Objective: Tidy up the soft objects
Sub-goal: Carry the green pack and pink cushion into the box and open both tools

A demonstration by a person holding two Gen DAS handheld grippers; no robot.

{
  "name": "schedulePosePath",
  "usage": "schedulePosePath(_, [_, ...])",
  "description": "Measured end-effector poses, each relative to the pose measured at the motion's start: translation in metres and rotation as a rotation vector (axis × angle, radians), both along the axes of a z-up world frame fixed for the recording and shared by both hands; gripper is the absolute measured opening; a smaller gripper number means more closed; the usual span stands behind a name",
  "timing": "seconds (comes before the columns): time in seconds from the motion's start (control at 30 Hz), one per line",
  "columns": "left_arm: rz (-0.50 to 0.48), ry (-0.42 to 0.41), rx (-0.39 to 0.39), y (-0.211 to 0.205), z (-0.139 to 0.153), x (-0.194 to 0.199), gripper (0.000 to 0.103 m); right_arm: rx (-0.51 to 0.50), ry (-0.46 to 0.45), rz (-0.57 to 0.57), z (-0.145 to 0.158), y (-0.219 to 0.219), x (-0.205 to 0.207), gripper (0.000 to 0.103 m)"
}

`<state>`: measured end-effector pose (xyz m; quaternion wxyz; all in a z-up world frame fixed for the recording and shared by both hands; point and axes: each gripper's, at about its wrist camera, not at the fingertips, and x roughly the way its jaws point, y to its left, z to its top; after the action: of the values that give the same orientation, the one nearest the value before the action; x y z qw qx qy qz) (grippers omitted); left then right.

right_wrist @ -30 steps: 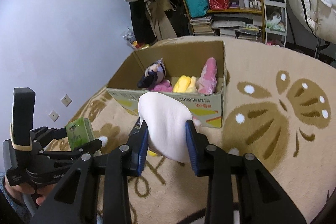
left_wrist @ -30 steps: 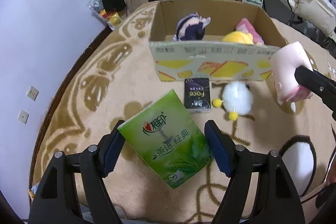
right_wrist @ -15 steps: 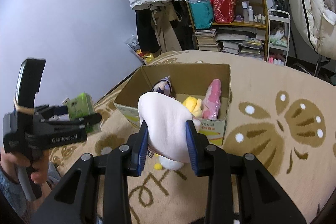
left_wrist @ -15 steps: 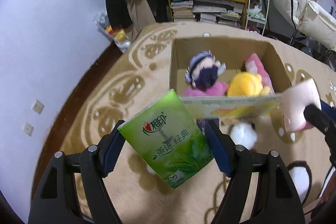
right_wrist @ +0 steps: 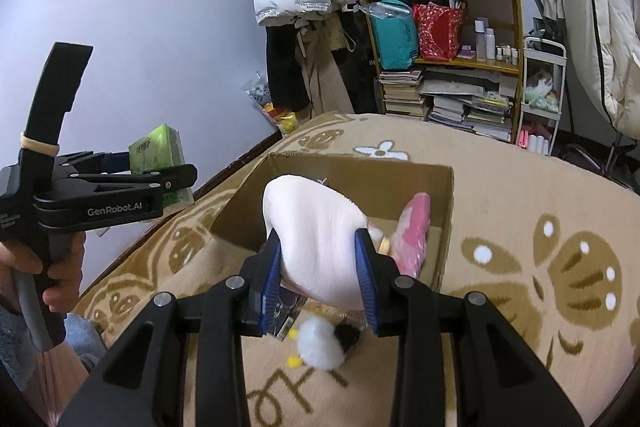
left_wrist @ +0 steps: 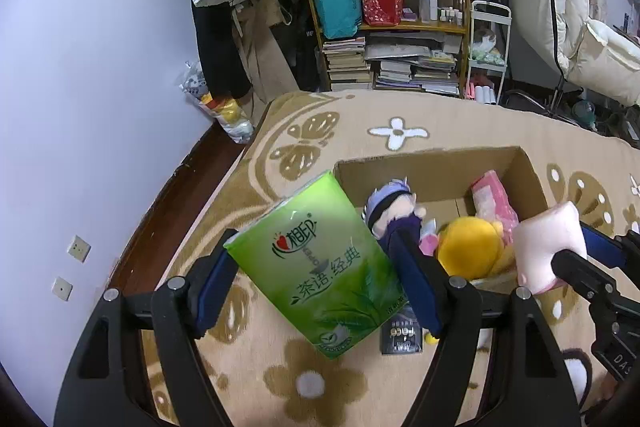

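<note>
While both of our grippers are loaded and raised above the rug, we start at the left. Our left gripper [left_wrist: 320, 279] is closed around a green tissue pack [left_wrist: 320, 263], pads pressing its two long sides, and the pack hangs tilted in the air just left of the cardboard box [left_wrist: 432, 171]. We judge it light and squashy under a slick plastic wrap, so a broad hold across the middle, as now, suits it better than a pinch at a corner, where it could slide out.

Inside the box lie a dark-haired doll [left_wrist: 390, 215], a yellow plush [left_wrist: 470, 247] and a pink plush [left_wrist: 494, 203], packed toward the near and right side; the far left part of the floor looks bare, and we judge that the easier landing spot.

Further right, our right gripper [right_wrist: 318, 267] is clamped on a pale pink plush [right_wrist: 312, 227], which bulges above the pads and hovers over the box's near wall. It seems very soft and light, so it should drop harmlessly.

On the rug [right_wrist: 540, 211] in front of the box rest a small dark packet [left_wrist: 402, 335] and a white pompom toy [right_wrist: 322, 345] with yellow bits. The near wall of the box and the other gripper close by are the main things to clear.
</note>
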<state>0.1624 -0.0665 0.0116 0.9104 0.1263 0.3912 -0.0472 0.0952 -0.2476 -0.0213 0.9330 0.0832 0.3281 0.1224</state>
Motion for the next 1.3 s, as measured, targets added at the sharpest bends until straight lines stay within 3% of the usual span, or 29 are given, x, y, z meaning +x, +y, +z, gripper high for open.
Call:
schedulePosePath(0.47, [-0.029,0.032,0.004,-0.017,-0.014,0.047,0.075,0.022,0.029,0.004,-0.012,0.001,0.052,0.039])
schedulePosePath(0.7, [-0.028,0.059,0.021,-0.023,-0.030,0.061,0.076,0.081,0.054,-0.007,-0.024,0.001,0.066,0.041])
schedulePosePath(0.87, [-0.039,0.078,0.033,-0.029,-0.041,0.067,0.076,0.064,0.086,-0.008,-0.036,0.002,0.070,0.043])
schedulePosePath(1.3, [-0.007,0.147,-0.038,-0.027,-0.068,0.074,0.076,0.014,0.138,-0.007,-0.047,0.003,0.072,0.057])
